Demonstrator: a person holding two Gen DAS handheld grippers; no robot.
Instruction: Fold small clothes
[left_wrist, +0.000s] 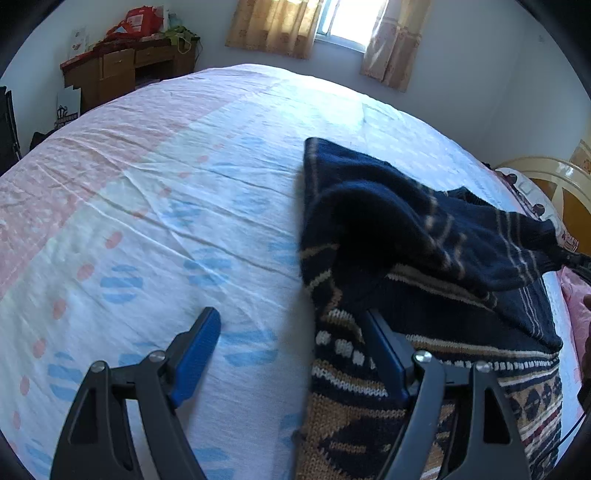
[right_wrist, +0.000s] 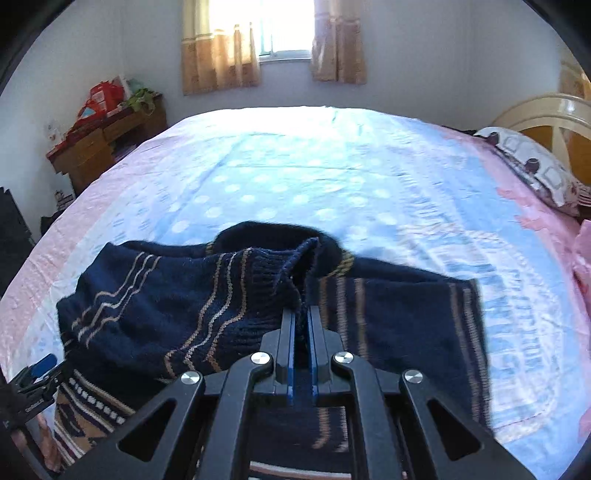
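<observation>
Garment: a dark navy knitted sweater (right_wrist: 177, 295) with thin tan zigzag and straight stripes, and a band of tan, white and dark red pattern along its lower part; it lies on the bed, partly lifted.
Bed: a sheet (left_wrist: 147, 206) in white, pale blue and pink with blue and pink spots; it fills most of both views.
Right gripper (right_wrist: 302, 314): jaws closed on a ribbed edge of the sweater — the knit is bunched between the blue pads and drawn up from the bed.
Left gripper (left_wrist: 291, 317): jaws wide apart and holding nothing; one blue-padded finger (left_wrist: 197, 350) stands over bare sheet, the other over the patterned band at the sweater's edge.
Sweater fold: seen from the left wrist, a sleeve or side is pulled across the body towards the right edge of the view.
Writing: pale blue lettering is printed on the sheet (right_wrist: 517, 354) near the right gripper — too blurred to read. A small label on the left gripper's body, seen from the right wrist, is also unreadable.
Room: a wooden desk (left_wrist: 122, 70) with red bags on top, a window with tan curtains (right_wrist: 218, 55), a patterned pillow (right_wrist: 532, 162) by a cream headboard.
</observation>
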